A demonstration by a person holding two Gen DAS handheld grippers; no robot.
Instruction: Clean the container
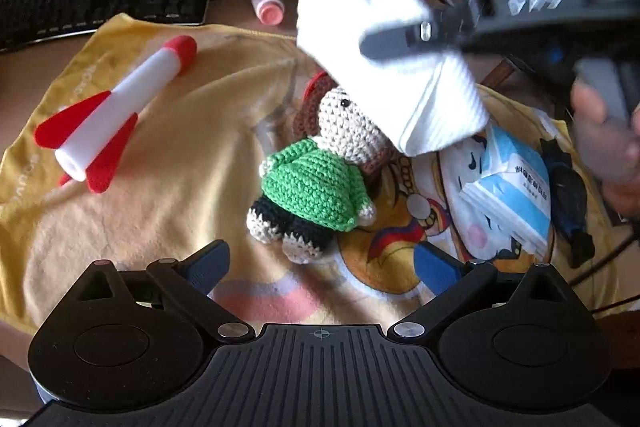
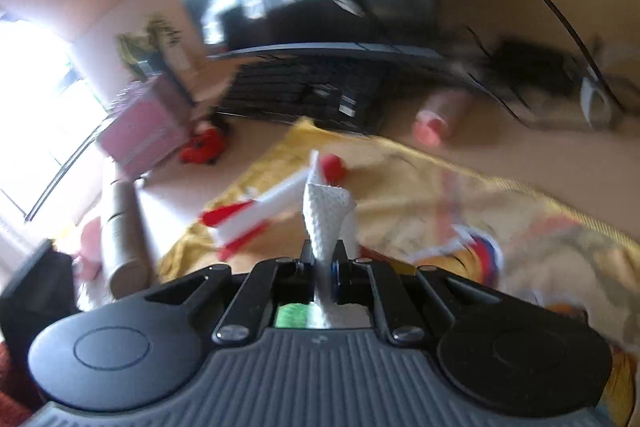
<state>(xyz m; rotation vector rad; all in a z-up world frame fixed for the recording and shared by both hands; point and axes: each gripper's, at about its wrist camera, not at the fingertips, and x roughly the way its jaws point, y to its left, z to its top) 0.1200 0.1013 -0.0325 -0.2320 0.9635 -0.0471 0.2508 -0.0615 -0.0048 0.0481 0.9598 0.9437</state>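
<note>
Left claw (image 1: 320, 267) gapes over yellow cloth (image 1: 168, 163) on brown desk (image 2: 500, 131); right claw (image 2: 322, 267) pinches white tissue (image 2: 326, 215).

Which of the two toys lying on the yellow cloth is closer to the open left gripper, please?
The crocheted doll in the green top, lying just ahead of the left gripper; the red-and-white toy rocket lies further off, towards the keyboard.

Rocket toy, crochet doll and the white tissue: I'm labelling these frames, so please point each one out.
Rocket toy (image 1: 120, 115): left wrist view, on its white body.
Crochet doll (image 1: 316, 183): left wrist view, on its green sweater.
White tissue (image 1: 360, 39): left wrist view, on its upper flat sheet.
</note>
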